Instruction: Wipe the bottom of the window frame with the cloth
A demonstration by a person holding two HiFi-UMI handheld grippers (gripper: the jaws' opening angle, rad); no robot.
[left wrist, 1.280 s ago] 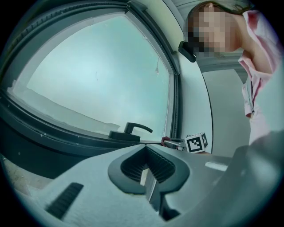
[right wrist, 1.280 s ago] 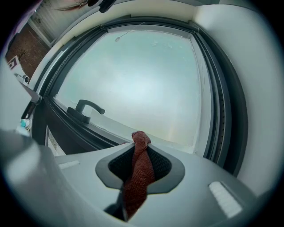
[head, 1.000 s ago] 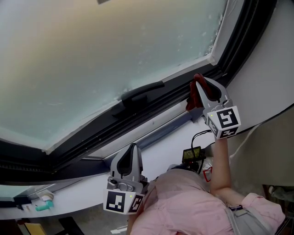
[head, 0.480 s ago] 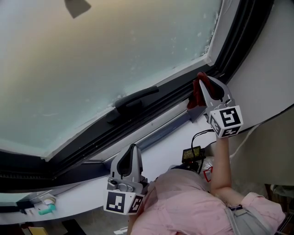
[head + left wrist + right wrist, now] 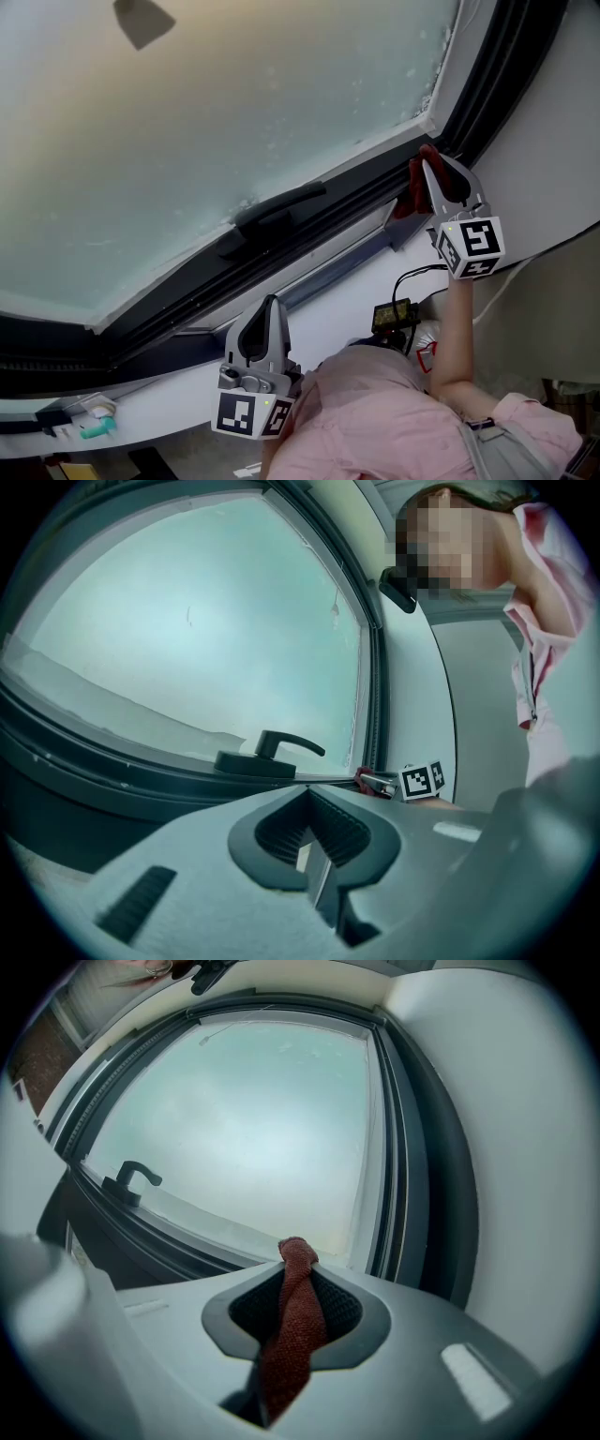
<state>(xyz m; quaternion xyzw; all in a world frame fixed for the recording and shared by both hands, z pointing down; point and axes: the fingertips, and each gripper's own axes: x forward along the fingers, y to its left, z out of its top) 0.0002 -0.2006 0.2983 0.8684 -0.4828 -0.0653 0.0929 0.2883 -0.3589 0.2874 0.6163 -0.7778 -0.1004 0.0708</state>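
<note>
Your right gripper [image 5: 431, 171] has its jaws clamped on a rust-red knitted cloth [image 5: 292, 1326], w/ a twisted end poking out past the tips. In the head view the cloth hangs beside the gripper, at the far right end of the dark window frame's bottom rail [image 5: 309, 246], near the corner; can't tell if it touches the rail. Your left gripper [image 5: 270, 317] sits low, just above your pink garment [image 5: 375, 422] and well apart from the cloth, jaws pressed together w/ nothing btwn them. A black lever handle [image 5: 279, 208] lies on the frame btwn the two grippers, below the frosted pale glass pane [image 5: 234, 103].
</note>
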